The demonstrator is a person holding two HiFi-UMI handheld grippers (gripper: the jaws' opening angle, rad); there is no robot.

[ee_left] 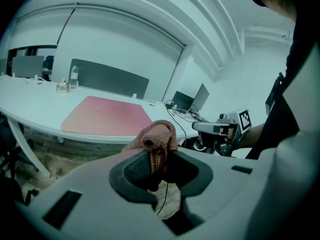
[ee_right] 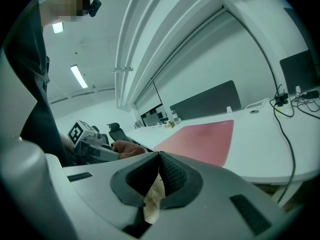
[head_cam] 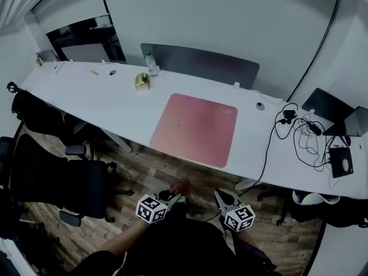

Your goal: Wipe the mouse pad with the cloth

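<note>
While both grippers hang low in front of the person's body, well short of the surface [head_cam: 103, 102], the wiping itself is not yet under way. By my reading this is the carry-in step, with the cloth gripped but nowhere near its target.

The left gripper [ee_left: 151, 164] has its jaws clamped on the cloth [ee_left: 157, 137], a reddish-brown bundle that bunches up above the jaw tips. The right gripper [ee_right: 160, 158] has its jaws pressed together with nothing between them.

The mouse pad [head_cam: 194, 130], a large pink sheet, lies flat near the middle of the white surface, close to the near edge, with nothing resting on it. A tangle of cables [head_cam: 305, 140] sits well off to its right. A small bottle [head_cam: 151, 62] stands behind it to the left. Both are apart from the pad.

The next move, as I judge it, calls for bringing the left gripper forward and up over the near edge. It then needs lowering until the bunched cloth, not the hard jaw tips, presses on the pad. The grip looks firm enough to drag. Because the pad may slide on the smooth surface, the idle right gripper could usefully pin one corner while the left sweeps.
</note>
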